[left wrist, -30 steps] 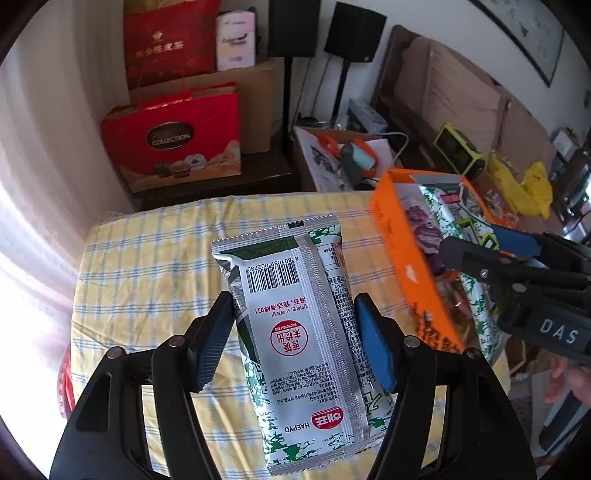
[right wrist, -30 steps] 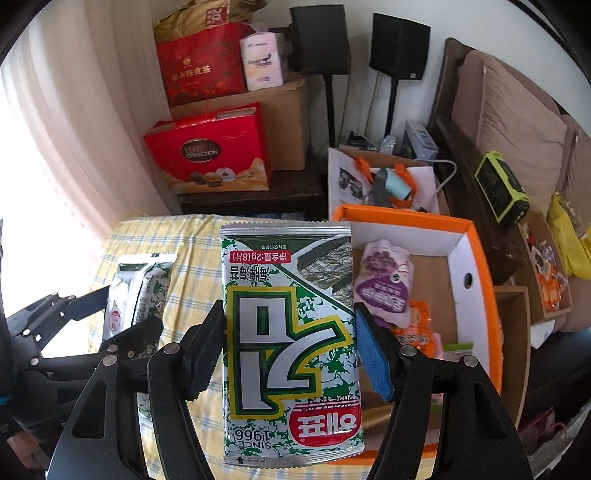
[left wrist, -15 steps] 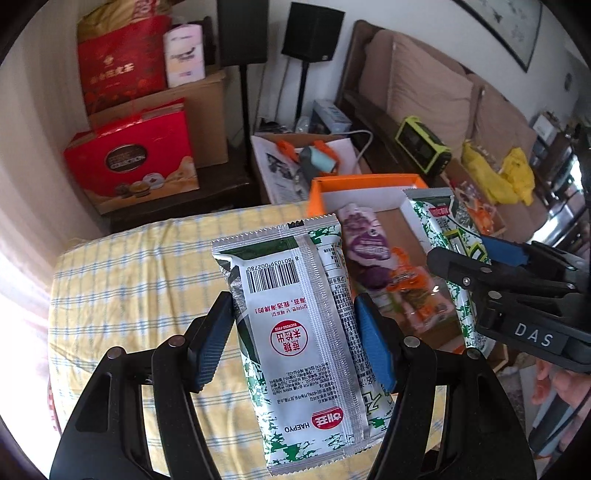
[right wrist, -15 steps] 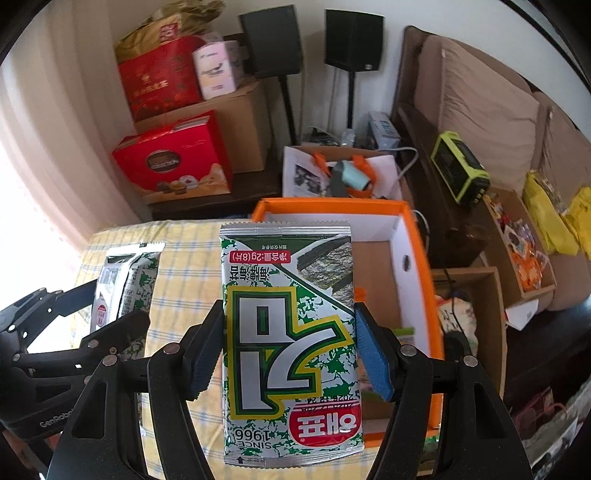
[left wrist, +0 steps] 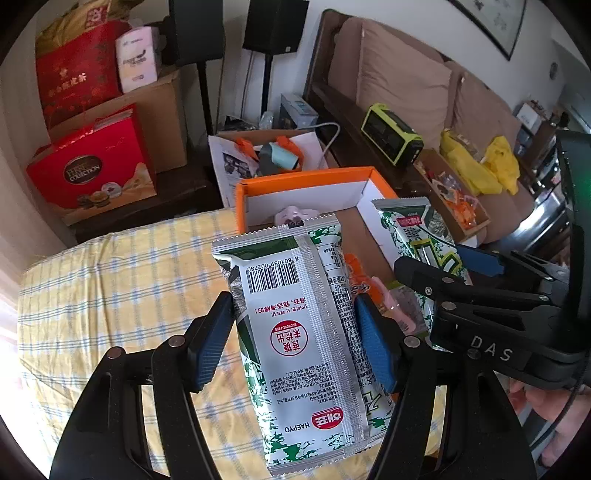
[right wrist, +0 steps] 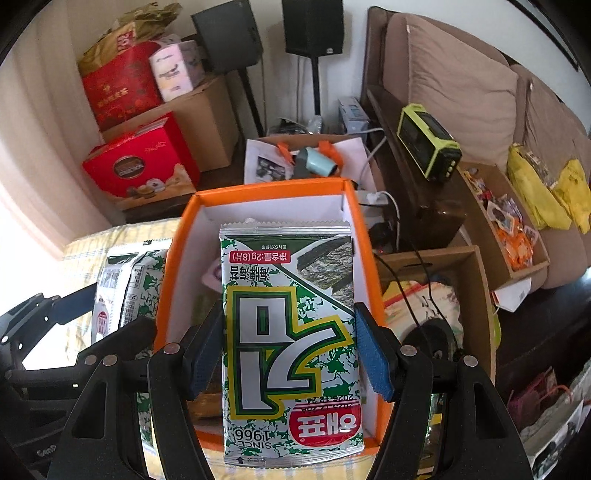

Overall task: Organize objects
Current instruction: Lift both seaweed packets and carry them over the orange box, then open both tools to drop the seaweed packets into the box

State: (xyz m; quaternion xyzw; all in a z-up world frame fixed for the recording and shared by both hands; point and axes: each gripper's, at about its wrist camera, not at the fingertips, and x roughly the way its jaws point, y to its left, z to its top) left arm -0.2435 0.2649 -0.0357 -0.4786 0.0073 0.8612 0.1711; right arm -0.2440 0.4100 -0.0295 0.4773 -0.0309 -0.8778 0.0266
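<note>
My left gripper (left wrist: 295,339) is shut on a silver-green seaweed packet (left wrist: 295,332), barcode side up, held above the yellow checked tablecloth (left wrist: 110,280) beside the orange box (left wrist: 306,177). My right gripper (right wrist: 290,350) is shut on a second seaweed packet (right wrist: 288,332), printed side up, held over the orange box (right wrist: 177,258). In the left wrist view the right gripper (left wrist: 461,273) and its packet (left wrist: 417,236) hang over the box's right part. In the right wrist view the left gripper's packet (right wrist: 125,280) is left of the box. Snack packets (left wrist: 295,218) lie in the box.
Beyond the table stand red gift boxes (left wrist: 92,166), a cardboard carton (left wrist: 162,110), speakers on stands (left wrist: 273,26) and a paper bag (left wrist: 266,158). To the right are a sofa (right wrist: 461,85), a green device (right wrist: 428,147) and open cardboard boxes (right wrist: 443,295).
Both grippers moved right with their packets. The right packet now hangs over the orange box's inside; the left packet has come up to the box's left side.
</note>
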